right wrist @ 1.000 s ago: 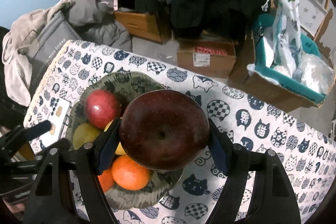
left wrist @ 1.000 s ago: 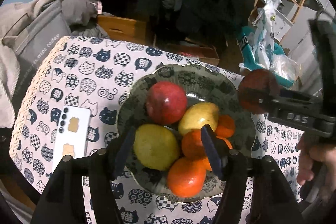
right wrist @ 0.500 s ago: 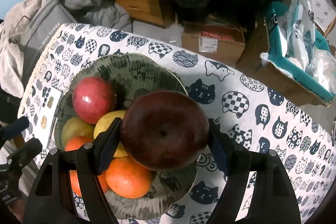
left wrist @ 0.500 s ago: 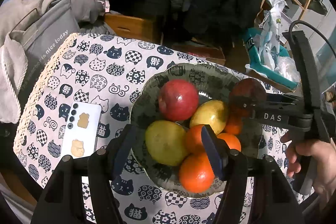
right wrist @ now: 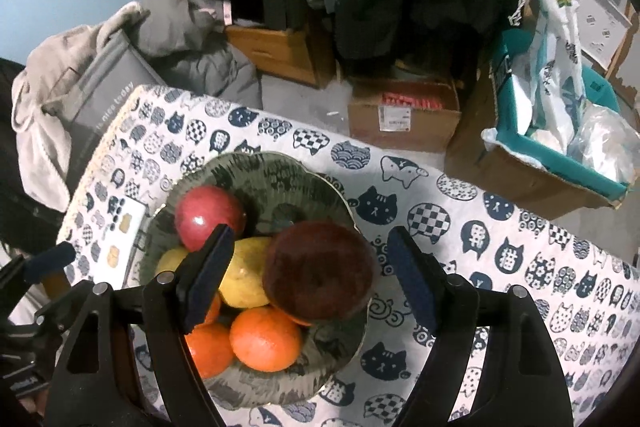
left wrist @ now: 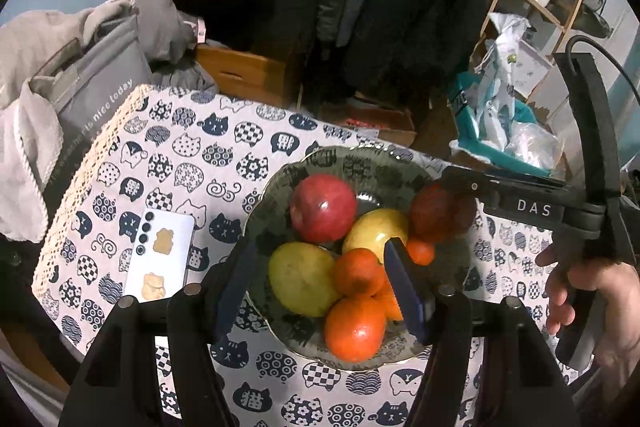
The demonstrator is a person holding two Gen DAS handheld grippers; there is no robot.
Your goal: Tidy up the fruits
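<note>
A dark patterned bowl [left wrist: 280, 183] [right wrist: 276, 167] on the cat-print tablecloth holds a red apple [left wrist: 323, 207] [right wrist: 208, 217], two yellow-green fruits [left wrist: 302, 279] and several oranges [left wrist: 354, 323]. A dark red apple [right wrist: 318, 277] [left wrist: 436, 213] now lies in the bowl's right side, between but apart from the pads of my right gripper [right wrist: 310, 279], which is open just above it. My left gripper [left wrist: 320, 287] is open and empty, hovering over the bowl's near edge.
A white phone [left wrist: 160, 259] lies on the cloth left of the bowl. Beyond the table's far edge are a grey bag [left wrist: 92, 99], cardboard boxes [right wrist: 404, 119] and a teal-lined box with plastic bags [right wrist: 560, 131]. Coats hang behind.
The right gripper carried the dark red apple down over the bowl, then opened; the apple now rests among the fruit. The left gripper drew back slightly.
</note>
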